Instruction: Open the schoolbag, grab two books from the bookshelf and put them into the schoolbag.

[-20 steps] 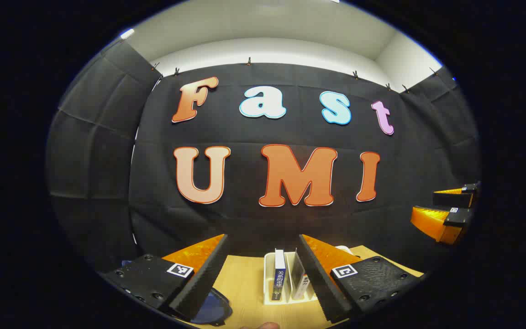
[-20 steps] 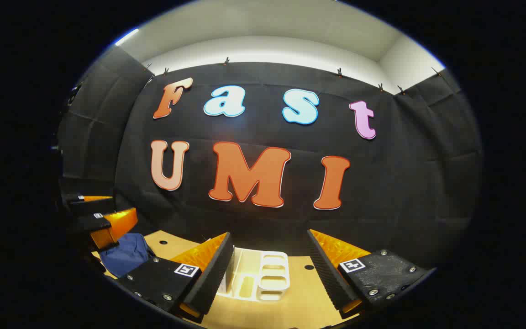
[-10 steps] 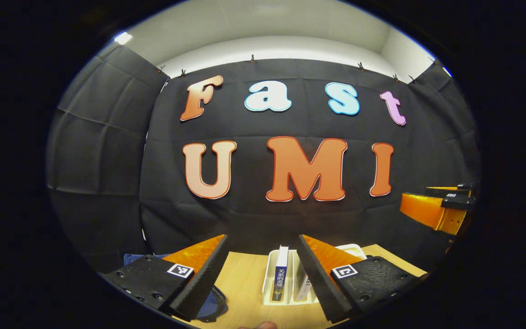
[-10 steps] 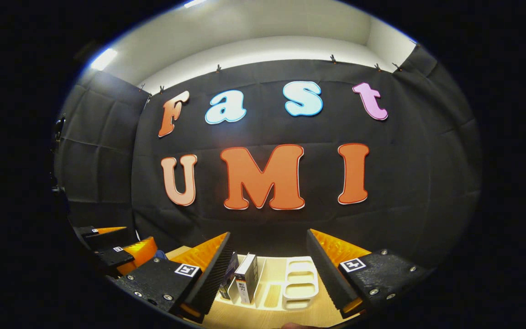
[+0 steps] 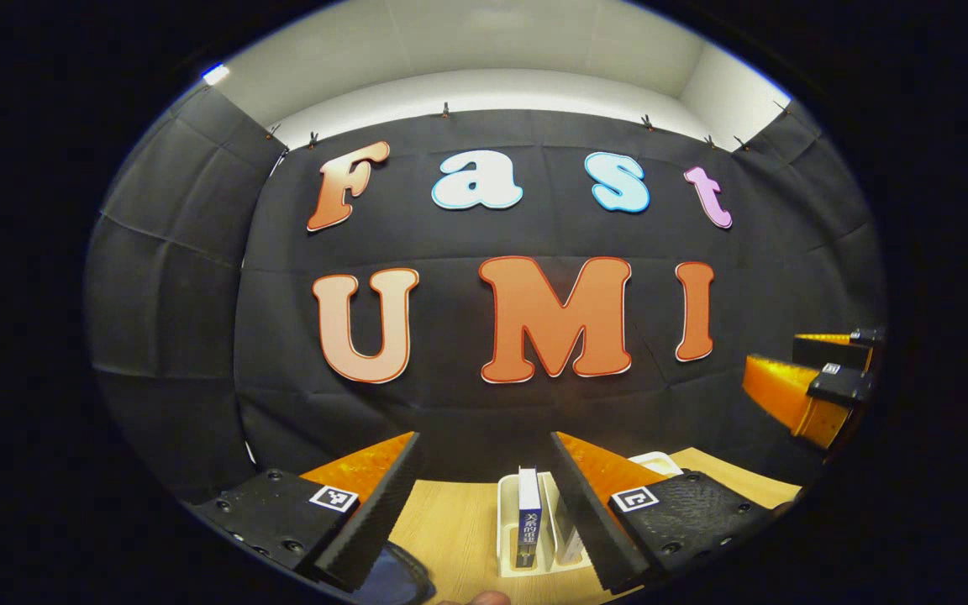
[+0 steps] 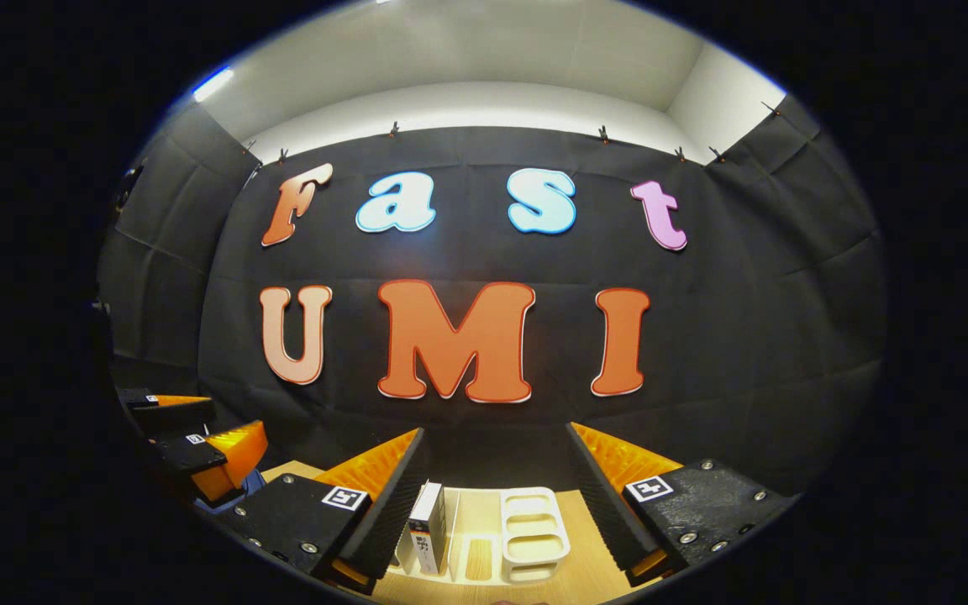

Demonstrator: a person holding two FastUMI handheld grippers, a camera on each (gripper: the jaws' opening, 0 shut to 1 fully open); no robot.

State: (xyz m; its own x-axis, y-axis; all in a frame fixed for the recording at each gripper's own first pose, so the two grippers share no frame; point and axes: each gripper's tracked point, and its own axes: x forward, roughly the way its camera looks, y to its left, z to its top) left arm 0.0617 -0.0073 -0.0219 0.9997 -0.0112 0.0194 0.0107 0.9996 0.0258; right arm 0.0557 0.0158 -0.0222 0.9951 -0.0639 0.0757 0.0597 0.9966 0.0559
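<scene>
Held above a pale wooden surface [image 5: 459, 529], near its front edge, both tools raised and level, facing the black cloth wall. Left tool [image 5: 482, 512] with fingers well apart, gripping nothing; square black-and-white marker tags fixed on both finger bases. Right tool [image 6: 497, 508] likewise spread wide and empty.

Standing on the surface, a white plastic bookshelf [image 5: 507, 538] with upright dividers and rounded open slots. Inside it, in the left gripper view, a book with dark blue spine [image 5: 528, 517], upright, white printed characters running down the spine, too small to read with certainty. Just right of it in the same bookshelf, a second book [image 5: 566, 529], half hidden behind the finger. In the right gripper view, a book with white top and dark cover [image 6: 428, 525] upright at the left end of the bookshelf [image 6: 534, 533], empty slots to its right.

Left of the bookshelf, a dark blue fabric schoolbag [image 5: 396, 580], partly seen at the bottom edge.
</scene>
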